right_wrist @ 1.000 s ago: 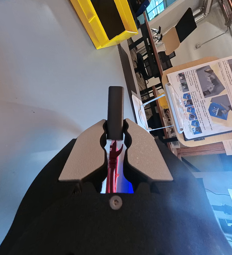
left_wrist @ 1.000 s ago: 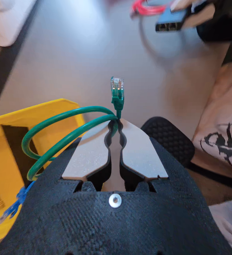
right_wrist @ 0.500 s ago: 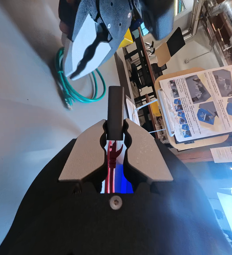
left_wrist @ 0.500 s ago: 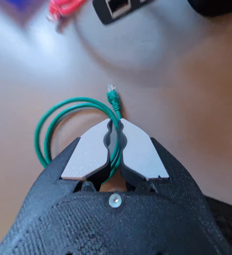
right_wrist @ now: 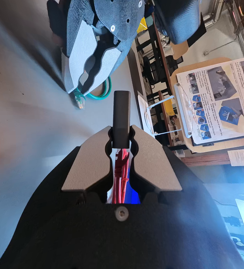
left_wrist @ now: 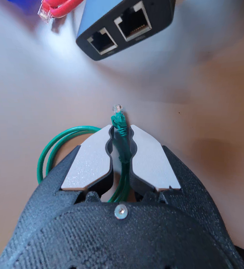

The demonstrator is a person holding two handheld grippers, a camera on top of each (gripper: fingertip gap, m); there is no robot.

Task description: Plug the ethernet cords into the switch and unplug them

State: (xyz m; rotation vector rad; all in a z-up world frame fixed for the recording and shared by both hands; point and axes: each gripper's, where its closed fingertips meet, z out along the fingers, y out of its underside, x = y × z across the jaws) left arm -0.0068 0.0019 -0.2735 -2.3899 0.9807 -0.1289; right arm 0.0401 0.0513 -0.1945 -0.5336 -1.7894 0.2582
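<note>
Green plug lined up with the switch ports, not in yet

The left gripper sits with its jaws a little apart, the green ethernet cord running up between them; whether the fingers actually pinch it I can't tell, since there's a visible gap on the left side. The clear plug pokes out past the tips and points toward the black switch, well apart from its two empty ports. The rest of the green cord loops off to the left over the grey table. The right gripper is clamped on the switch, holding it end-on. A red cord runs from the switch's near end back between those fingers, and its loose plug lies beside the switch
</note>
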